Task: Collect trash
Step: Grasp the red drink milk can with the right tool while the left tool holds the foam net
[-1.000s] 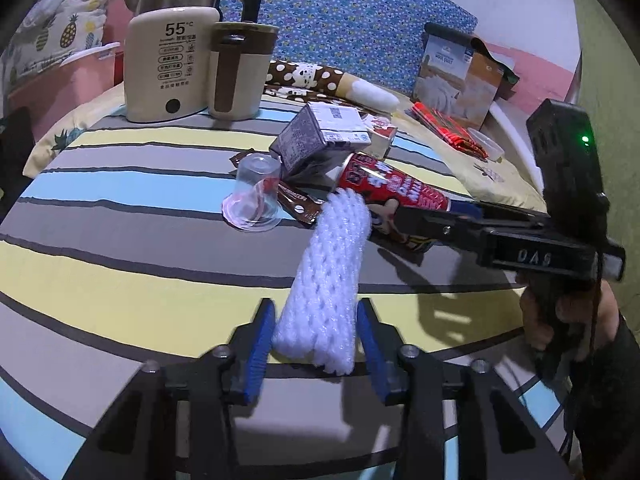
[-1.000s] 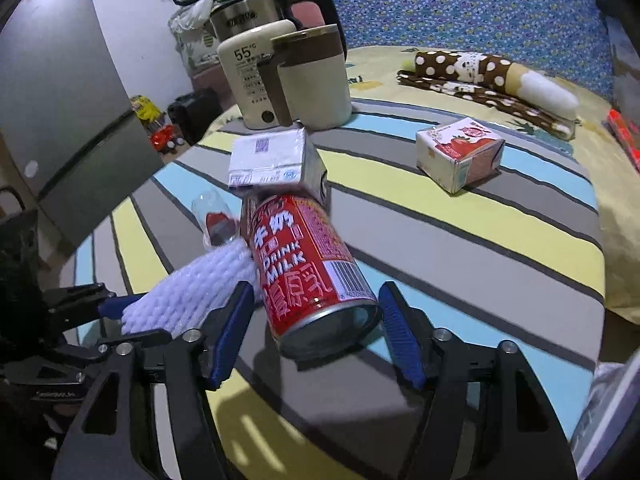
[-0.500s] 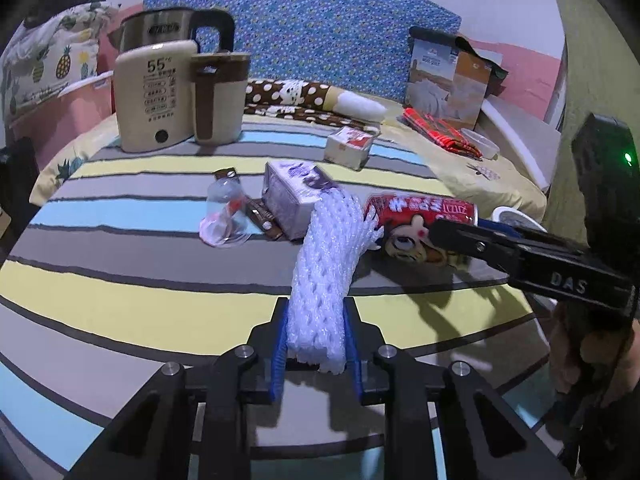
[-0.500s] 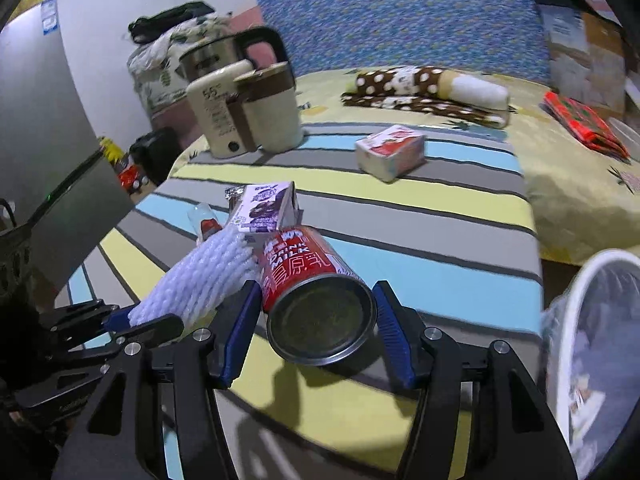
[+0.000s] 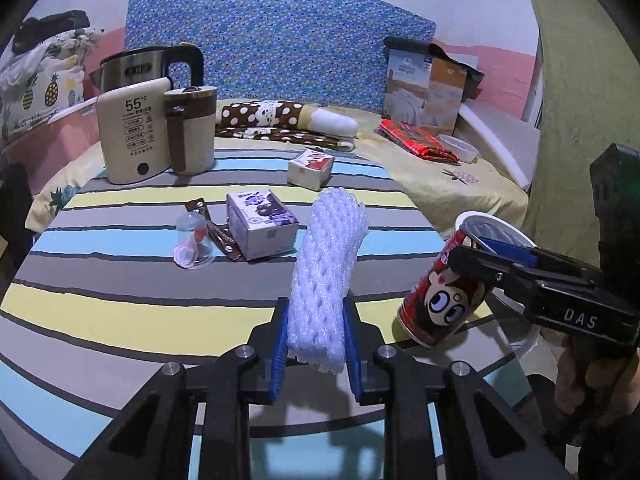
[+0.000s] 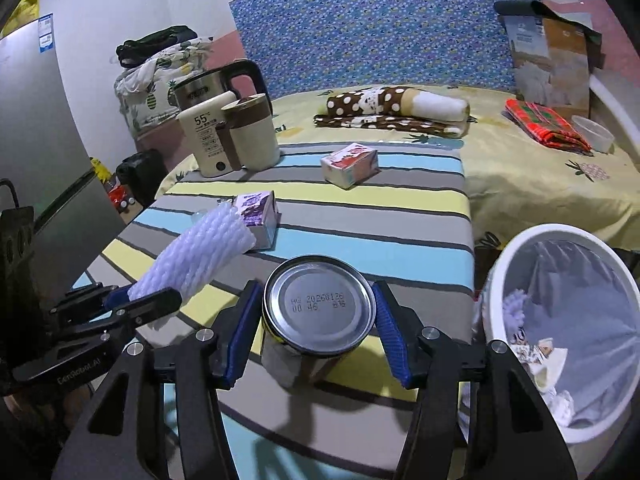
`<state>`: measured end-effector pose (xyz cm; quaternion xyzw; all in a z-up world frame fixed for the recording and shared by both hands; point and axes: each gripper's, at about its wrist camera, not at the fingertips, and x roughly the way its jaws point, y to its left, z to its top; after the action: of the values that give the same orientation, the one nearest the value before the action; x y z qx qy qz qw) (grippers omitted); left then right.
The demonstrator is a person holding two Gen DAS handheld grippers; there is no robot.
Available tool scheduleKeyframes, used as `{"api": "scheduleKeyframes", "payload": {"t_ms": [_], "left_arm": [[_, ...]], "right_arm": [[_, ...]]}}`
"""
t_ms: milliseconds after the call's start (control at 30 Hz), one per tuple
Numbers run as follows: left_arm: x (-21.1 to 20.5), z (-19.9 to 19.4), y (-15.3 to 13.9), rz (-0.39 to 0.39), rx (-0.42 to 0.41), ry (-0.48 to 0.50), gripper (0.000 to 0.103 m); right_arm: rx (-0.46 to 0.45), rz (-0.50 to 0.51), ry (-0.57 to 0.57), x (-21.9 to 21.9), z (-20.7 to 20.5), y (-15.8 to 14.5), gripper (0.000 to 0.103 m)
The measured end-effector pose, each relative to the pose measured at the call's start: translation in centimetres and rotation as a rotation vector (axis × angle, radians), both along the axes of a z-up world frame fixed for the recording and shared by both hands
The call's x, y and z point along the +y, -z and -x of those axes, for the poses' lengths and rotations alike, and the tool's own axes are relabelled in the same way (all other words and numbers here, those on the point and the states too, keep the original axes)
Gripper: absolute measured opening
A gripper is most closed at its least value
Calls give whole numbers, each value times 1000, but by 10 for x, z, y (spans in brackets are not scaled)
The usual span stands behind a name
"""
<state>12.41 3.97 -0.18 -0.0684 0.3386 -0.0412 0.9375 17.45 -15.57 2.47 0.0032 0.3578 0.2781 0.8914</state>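
My left gripper (image 5: 315,344) is shut on a white foam net sleeve (image 5: 328,272) and holds it above the striped table (image 5: 120,312). My right gripper (image 6: 318,334) is shut on a red milk can (image 6: 319,312), its silver base facing the camera; the can also shows in the left wrist view (image 5: 444,300). A white trash bin (image 6: 560,320) with a liner and some scraps stands just right of the can, beside the table edge. On the table lie a purple carton (image 5: 260,220), a clear plastic cup (image 5: 192,240), a brown wrapper (image 5: 218,232) and a red-white carton (image 5: 310,168).
A cream kettle base and mug (image 5: 156,132) stand at the table's back left. Behind the table is a bed with a polka-dot roll (image 5: 280,120), a red plaid cloth (image 5: 416,140) and a paper bag (image 5: 428,92). A grey fridge (image 6: 40,160) stands to the left.
Both grippers have lifted and pulled back. The left closed on the foam sleeve. The right carried the can rightward off the table toward the bin, tilting its base toward the camera.
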Motion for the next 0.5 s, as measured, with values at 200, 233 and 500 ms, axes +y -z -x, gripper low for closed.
{"api": "scheduleKeyframes", "payload": {"t_ms": [200,233,500], "left_arm": [[-10,3,-4,-3,-1,24,25],[-13,3,-4,-4,-1,31,25],[-30,-3,-5,-4,10,72,25]], "right_arm": [[-11,-6,20,-8,4,-3,57],[-13,-8,23,-9,5,-4,57],[-25,-22,64,-26,10,-6,57]]}}
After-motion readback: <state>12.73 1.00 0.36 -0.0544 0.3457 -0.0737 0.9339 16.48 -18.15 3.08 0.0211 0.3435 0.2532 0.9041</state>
